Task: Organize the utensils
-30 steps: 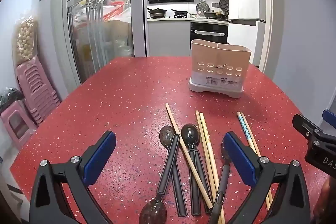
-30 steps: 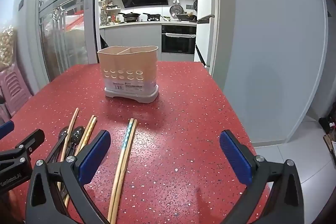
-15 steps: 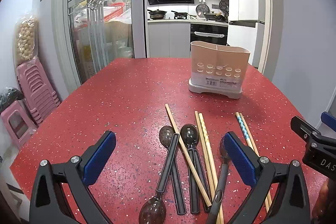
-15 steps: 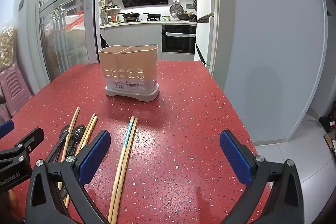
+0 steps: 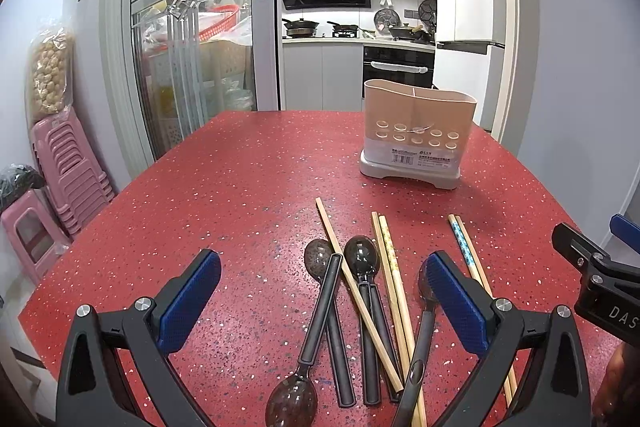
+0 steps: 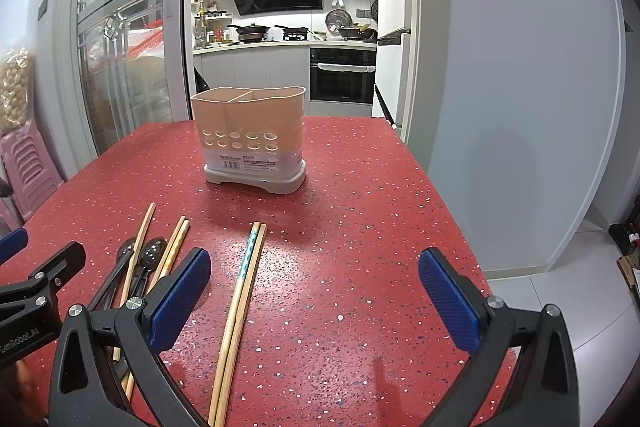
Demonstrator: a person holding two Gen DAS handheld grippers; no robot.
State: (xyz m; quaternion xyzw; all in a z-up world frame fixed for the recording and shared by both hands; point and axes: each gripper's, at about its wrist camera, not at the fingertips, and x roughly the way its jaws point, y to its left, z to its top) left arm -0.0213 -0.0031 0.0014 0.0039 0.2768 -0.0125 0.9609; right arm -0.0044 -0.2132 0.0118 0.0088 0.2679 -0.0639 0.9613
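A red speckled table (image 5: 240,187) runs toward an open kitchen doorway, with pink stools (image 5: 60,163) stacked at the left wall. In the left wrist view, a beige holder (image 5: 416,131) stands upright at the far right of the table, split into compartments. Near the camera lie dark spoons (image 5: 360,267) and chopsticks (image 5: 386,267) side by side, one loose stick (image 5: 352,279) crossing the spoon handles at a slant. A further pair (image 5: 464,247), one stick blue-patterned, lies just right of them. The left gripper (image 5: 320,303) hangs above the spoons with its jaws spread wide, holding nothing.

In the right wrist view, the table (image 6: 360,227) ends at a grey wall on the right. The holder (image 6: 252,139) stands ahead, well apart from the utensils. The blue-patterned pair (image 6: 244,283) lies between the blue pads, nearer the left one; spoons (image 6: 148,255) and chopsticks (image 6: 172,251) lie further left. The right gripper (image 6: 316,303) is spread wide and empty above the table.
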